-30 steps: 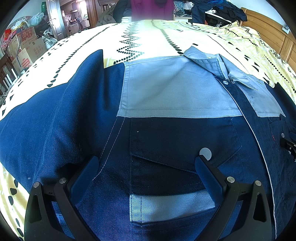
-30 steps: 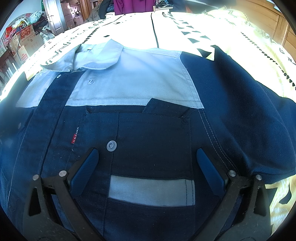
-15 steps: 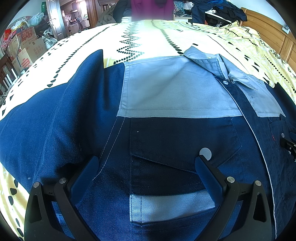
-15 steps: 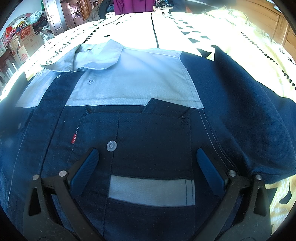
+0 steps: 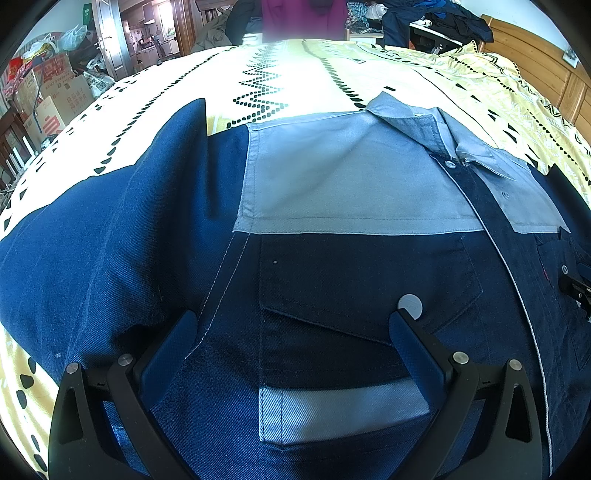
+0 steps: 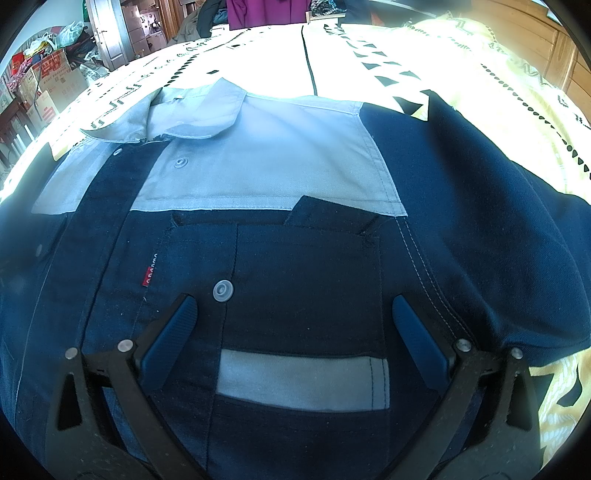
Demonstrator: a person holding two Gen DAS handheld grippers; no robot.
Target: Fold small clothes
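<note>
A navy and grey shirt lies face up and buttoned on a yellow patterned bedspread, collar pointing away from the cameras, both sleeves spread out to the sides. Nothing has changed over the past second: the frames match throughout, and the cloth shows no new crease or lift. That suggests a pause before the first fold, with the task barely begun.

The left gripper hovers over the chest pocket on its side, fingers spread wide and holding nothing. The right gripper hangs the same way above the other pocket, its fingers equally far apart and empty; whether the tips touch the fabric cannot be told. A sliver of the right gripper shows at the edge of the left view.

The pockets lie flat, one flap snapped, and appear to hold nothing. Cardboard boxes stand beyond the bed at the room's edge, their contents hidden. More clothes are heaped at the far side.

The likely next move is a grasp at a sleeve or side seam.
</note>
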